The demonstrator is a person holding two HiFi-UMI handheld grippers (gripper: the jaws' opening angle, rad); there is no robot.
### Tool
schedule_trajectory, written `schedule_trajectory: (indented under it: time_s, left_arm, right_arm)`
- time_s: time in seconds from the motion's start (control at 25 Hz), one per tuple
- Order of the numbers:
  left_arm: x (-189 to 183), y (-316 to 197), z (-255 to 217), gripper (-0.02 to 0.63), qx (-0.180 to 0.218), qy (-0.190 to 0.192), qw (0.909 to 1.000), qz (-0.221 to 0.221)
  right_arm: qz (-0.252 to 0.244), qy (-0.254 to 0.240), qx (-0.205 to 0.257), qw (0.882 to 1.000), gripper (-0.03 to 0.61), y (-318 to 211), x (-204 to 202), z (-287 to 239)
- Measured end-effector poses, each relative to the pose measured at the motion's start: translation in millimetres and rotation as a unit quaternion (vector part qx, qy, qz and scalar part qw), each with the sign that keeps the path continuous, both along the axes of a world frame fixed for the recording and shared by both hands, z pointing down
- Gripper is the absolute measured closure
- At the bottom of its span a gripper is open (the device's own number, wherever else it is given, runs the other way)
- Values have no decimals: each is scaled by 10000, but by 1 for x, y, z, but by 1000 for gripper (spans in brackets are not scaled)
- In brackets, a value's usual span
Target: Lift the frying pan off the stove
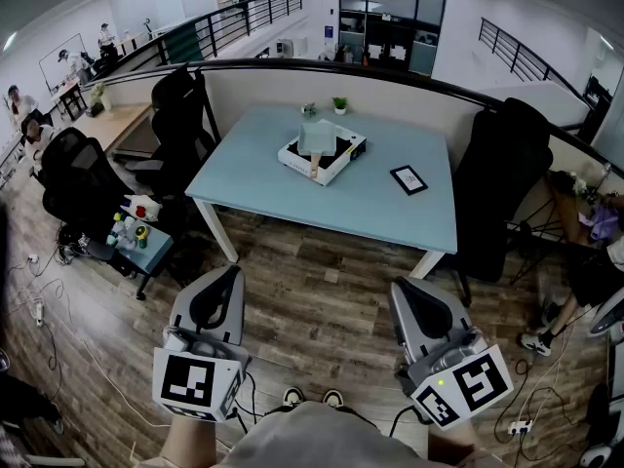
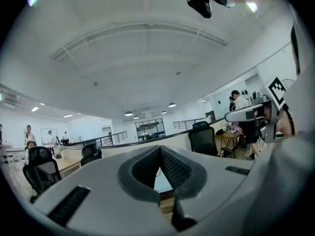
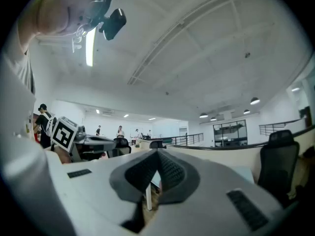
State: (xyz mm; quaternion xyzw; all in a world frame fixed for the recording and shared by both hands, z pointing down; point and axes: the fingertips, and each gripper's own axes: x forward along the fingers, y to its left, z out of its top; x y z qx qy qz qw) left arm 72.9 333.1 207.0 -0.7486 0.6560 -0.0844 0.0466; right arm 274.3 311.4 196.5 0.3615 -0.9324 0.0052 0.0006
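- At the jaw tips: left gripper has its pads pressed together, nothing between them; right gripper is likewise closed and empty.
- Around them: both grippers are held low over the wood floor, well short of the table.
- On the table: stove near the far middle, with the frying pan sitting on it and untouched.
- Beside the stove: a flat dark-framed item to its right and a small potted plant behind it.
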Motion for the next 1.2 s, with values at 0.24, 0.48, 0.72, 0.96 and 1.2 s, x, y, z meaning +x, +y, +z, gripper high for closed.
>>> schedule_trajectory:
  time_s: [0.24, 0.48, 0.72, 0.96, 1.2]
  left_arm:
    - [14, 2, 5, 612, -30, -12, 10000, -24]
    - [29, 7, 15, 612, -71, -38, 9999, -125]
    - [41, 20, 27, 612, -138, -45, 9997, -199]
    - [35, 22, 26, 612, -137, -68, 9991, -401]
    - [16, 10, 33, 612, -151, -31, 9985, -517]
  right_arm:
    - [15, 14, -136, 9999, 575, -1, 17, 9]
    - [39, 97, -147, 9998, 575, 2, 31, 20]
    - [-168, 1, -510, 9986, 462, 10, 37, 45]
    - [21, -149, -554, 9983, 193, -7, 39, 47]
    - [57, -81, -570, 9983, 173, -29, 22, 53]
